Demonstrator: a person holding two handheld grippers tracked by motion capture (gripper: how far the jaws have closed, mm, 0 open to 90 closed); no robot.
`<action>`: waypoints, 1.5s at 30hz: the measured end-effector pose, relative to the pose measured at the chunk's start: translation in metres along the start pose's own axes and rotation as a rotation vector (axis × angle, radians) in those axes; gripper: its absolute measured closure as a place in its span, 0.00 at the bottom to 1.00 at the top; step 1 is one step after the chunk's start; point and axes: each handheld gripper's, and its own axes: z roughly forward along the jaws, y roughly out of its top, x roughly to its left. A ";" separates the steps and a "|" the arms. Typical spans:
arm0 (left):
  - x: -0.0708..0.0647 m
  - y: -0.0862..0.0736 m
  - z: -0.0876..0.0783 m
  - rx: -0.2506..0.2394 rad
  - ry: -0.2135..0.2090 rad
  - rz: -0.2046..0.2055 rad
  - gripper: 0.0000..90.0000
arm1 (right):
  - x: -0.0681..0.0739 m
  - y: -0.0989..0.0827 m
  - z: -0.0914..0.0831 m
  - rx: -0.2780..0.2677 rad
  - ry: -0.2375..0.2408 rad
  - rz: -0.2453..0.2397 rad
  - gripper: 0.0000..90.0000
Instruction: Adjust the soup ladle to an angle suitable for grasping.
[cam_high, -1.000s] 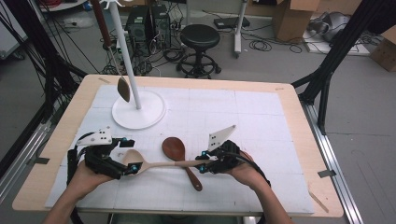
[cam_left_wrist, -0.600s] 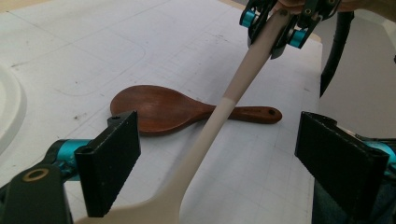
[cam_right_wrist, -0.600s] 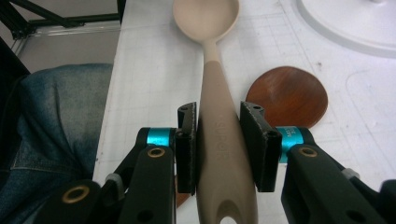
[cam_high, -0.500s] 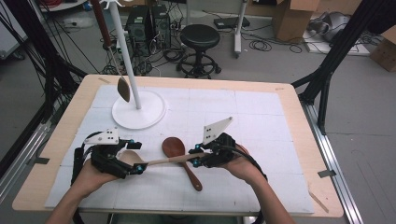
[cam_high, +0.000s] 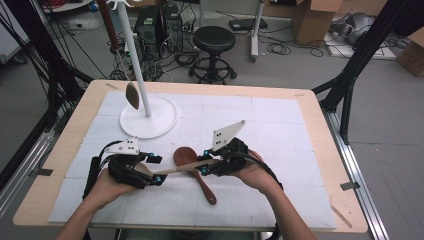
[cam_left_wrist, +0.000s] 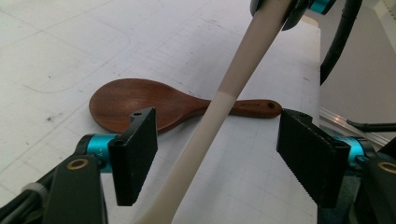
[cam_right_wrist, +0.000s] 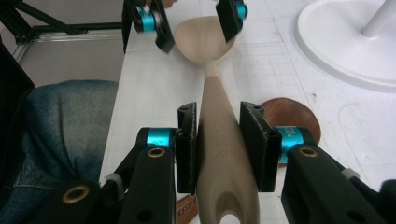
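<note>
Right hand-held gripper (cam_right_wrist: 218, 149) clamps the pale spoon (cam_right_wrist: 219, 140) handle, now lifted above the tabletop (cam_high: 300, 130); left hand-held gripper (cam_left_wrist: 219, 158), jaws just closing, straddles it untouched. Dark spoon (cam_left_wrist: 154, 105) lies beneath.

In the left gripper view, the pale wooden spoon (cam_left_wrist: 219, 100) ran off the frame's top and bottom edges, its bowl unseen. At lower centre of the right gripper view, the dark brown wooden spoon (cam_right_wrist: 299, 114) lay mostly hidden behind the jaws.
</note>
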 end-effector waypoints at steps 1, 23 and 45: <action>0.000 0.000 0.002 0.003 -0.002 -0.002 0.36 | 0.000 0.001 0.000 0.004 0.003 0.000 0.76; -0.001 0.007 0.027 0.055 -0.010 0.053 0.72 | 0.001 0.014 0.001 -0.007 0.008 -0.006 0.76; -0.001 0.008 0.022 0.058 -0.016 0.083 0.81 | -0.012 -0.008 0.002 -0.037 -0.062 0.172 0.52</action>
